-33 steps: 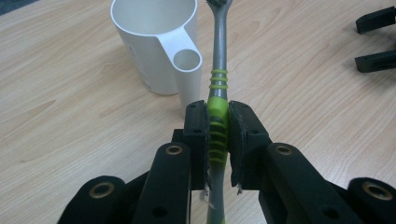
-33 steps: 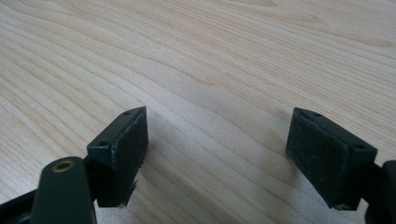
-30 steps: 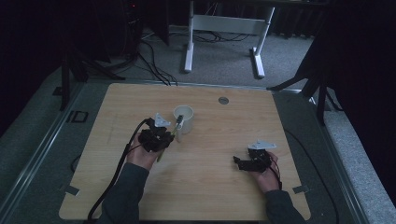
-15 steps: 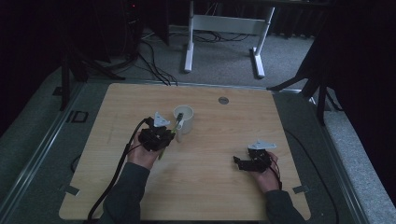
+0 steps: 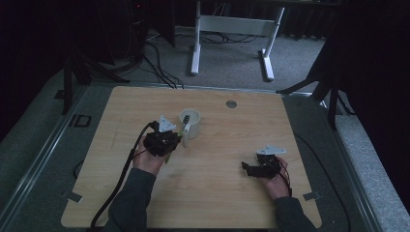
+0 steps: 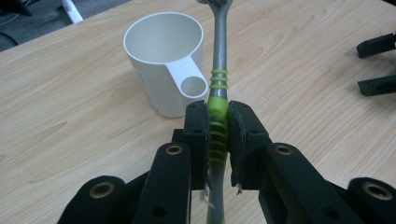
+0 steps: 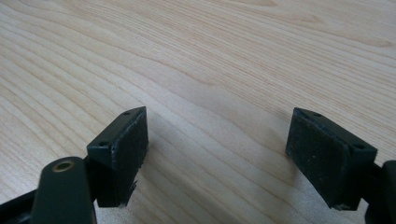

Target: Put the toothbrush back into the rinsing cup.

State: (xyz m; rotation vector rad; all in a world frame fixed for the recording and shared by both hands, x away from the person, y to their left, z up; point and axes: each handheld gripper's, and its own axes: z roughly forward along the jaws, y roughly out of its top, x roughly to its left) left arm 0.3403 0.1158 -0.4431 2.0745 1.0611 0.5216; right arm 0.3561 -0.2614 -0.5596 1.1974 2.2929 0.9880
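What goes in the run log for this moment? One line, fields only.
left gripper: shut on toothbrush | toothbrush: beside white cup | right gripper: open, over bare table

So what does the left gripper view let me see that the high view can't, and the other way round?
The left gripper view shows up close how the left gripper pinches the green-and-grey toothbrush by its ribbed grip, and the round hole in the handle of the white cup. The high view shows both forearms, the whole wooden table, the carpet and a white desk frame behind. Both show cup, toothbrush, the right gripper and tabletop.
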